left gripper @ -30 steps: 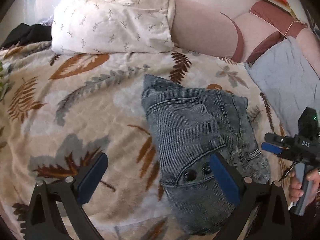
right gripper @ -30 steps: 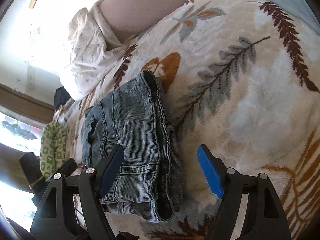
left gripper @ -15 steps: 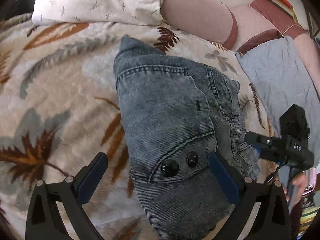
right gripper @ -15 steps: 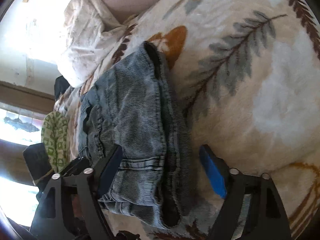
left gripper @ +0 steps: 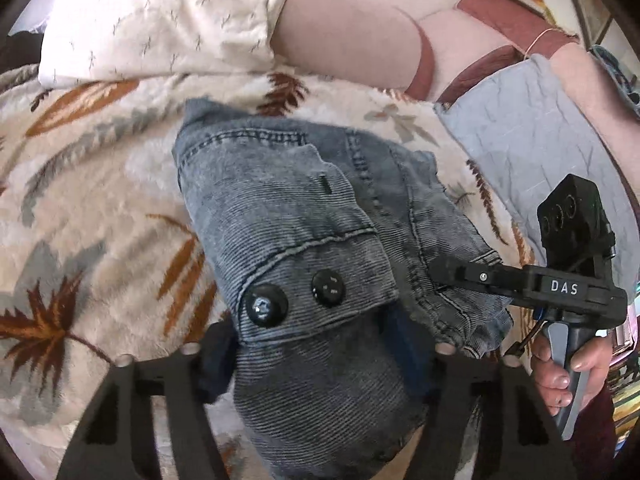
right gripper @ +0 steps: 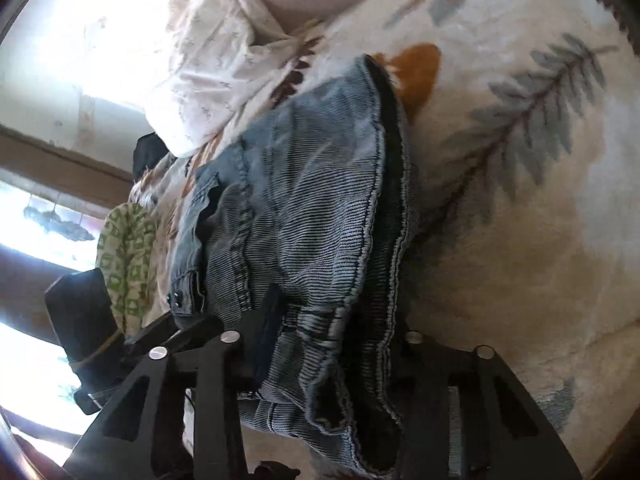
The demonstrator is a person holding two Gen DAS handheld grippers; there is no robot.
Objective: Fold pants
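Left wrist: folded denim pants (left gripper: 296, 248) lying on leaf-print blanket (left gripper: 80, 208); left gripper (left gripper: 316, 356) closing, pads pinching near buttoned end. Right wrist: right gripper (right gripper: 332, 344) closing, pinching pants' (right gripper: 312, 200) layered edge; pillow (right gripper: 208, 80) beyond.

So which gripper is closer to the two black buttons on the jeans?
Left. The left gripper is closing around the folded jeans just below the buttons. The right gripper is closing on the jeans' far edge, away from them.
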